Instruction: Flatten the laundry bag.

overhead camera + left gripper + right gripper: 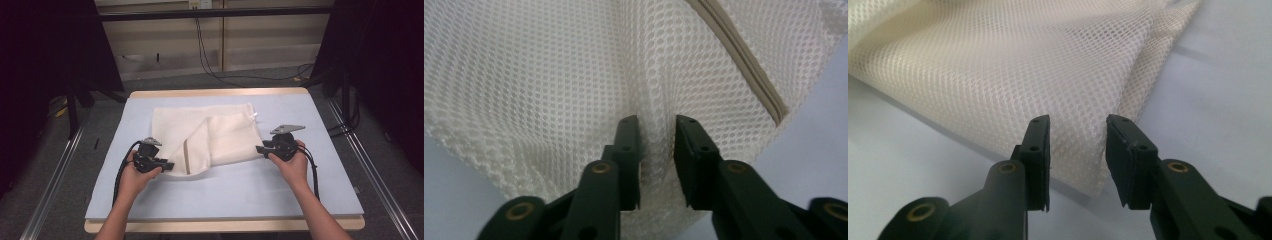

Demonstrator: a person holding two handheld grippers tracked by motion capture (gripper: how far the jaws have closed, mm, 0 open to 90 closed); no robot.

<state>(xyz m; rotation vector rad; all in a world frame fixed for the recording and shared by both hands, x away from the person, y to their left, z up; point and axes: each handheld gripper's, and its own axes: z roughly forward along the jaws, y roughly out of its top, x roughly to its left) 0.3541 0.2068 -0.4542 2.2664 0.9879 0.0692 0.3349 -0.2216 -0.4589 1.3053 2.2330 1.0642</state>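
Mesh bag (210, 137): I judge it light, limp, snag-prone; I'd pinch hems.
Left tongs (657, 150): parted around a fold.
Right tongs (1078, 150): parted, edge between.

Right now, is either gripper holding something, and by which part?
Nothing is held. The left gripper has a fold of the white mesh bag between parted jaws; the right gripper stands open at the bag's near edge.

1. Bare blue table mat (240, 192) lies between the two hands and the near edge, free for passage.
2. A white mesh bag (220, 132) covers the middle, partly folded over itself.
3. The left gripper (167, 165) and right gripper (260, 149) flank the bag, jaws parted, mesh between them.
4. Side strips of the mat are bare.
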